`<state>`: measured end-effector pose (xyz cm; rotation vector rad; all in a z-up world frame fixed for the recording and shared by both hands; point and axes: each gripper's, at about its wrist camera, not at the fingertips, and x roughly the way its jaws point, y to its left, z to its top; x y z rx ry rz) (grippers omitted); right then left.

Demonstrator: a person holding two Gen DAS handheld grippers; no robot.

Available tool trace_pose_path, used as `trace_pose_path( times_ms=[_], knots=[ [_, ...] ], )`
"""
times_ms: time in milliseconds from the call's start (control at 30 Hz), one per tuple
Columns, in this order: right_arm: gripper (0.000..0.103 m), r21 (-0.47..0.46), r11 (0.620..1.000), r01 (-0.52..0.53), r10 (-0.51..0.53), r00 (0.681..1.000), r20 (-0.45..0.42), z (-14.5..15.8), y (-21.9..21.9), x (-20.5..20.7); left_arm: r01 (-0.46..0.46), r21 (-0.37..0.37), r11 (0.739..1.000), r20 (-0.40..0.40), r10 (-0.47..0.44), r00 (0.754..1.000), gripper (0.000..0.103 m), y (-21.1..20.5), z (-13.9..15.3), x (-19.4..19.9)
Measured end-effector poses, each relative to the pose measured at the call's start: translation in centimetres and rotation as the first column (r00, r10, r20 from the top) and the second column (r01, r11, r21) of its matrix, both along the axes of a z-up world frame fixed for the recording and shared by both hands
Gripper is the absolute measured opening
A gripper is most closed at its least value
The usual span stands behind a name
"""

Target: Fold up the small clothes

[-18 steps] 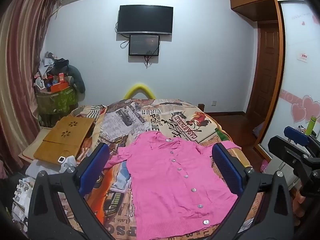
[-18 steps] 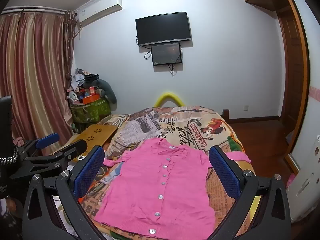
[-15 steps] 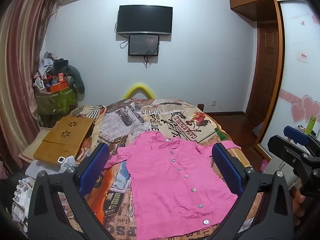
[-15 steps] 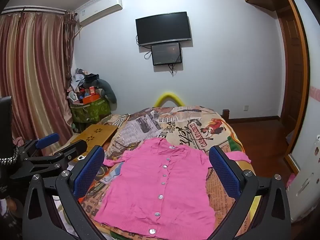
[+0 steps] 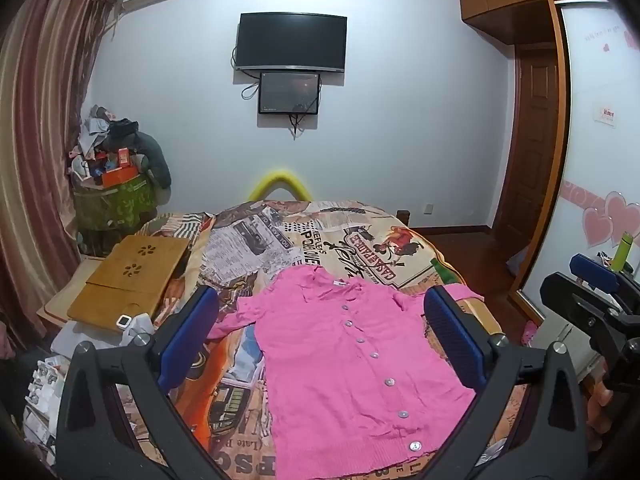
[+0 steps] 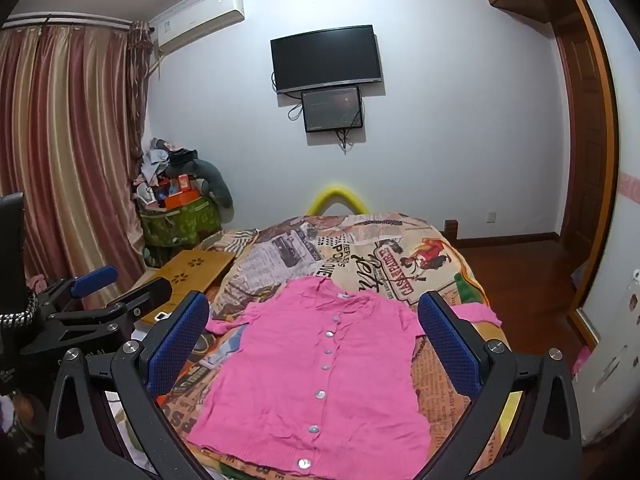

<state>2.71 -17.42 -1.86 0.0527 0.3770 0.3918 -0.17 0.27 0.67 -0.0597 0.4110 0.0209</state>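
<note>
A pink button-up cardigan [image 5: 344,364] [image 6: 316,364] lies spread flat, front up, on the bed's printed cover [image 5: 304,240] [image 6: 360,248], collar toward the far wall and hem toward me. Both short sleeves stick out sideways. My left gripper [image 5: 320,344] hovers above it, open wide, blue pads apart and nothing between them. My right gripper [image 6: 314,344] hangs above the cardigan the same way, open and empty. Each gripper shows at the edge of the other's view: the right one [image 5: 592,300] and the left one [image 6: 104,292].
A wooden lap desk [image 5: 128,276] lies at the bed's left side. A heaped green basket [image 5: 116,200] stands in the corner by the curtain [image 6: 60,160]. A TV [image 5: 292,46] hangs on the far wall. Door and wardrobe [image 5: 536,160] are at right.
</note>
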Motion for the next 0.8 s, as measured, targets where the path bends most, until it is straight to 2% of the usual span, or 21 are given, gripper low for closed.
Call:
trace_pose_path(
  times_ms=[800],
  knots=[
    [0.103,0.005,1.0,0.002,-0.002,1.0,-0.006,-0.08,-0.42,0.15,0.002,-0.003,1.0,-0.002,-0.002,1.0,0.103,-0.26,-0.49,0.6]
  ],
)
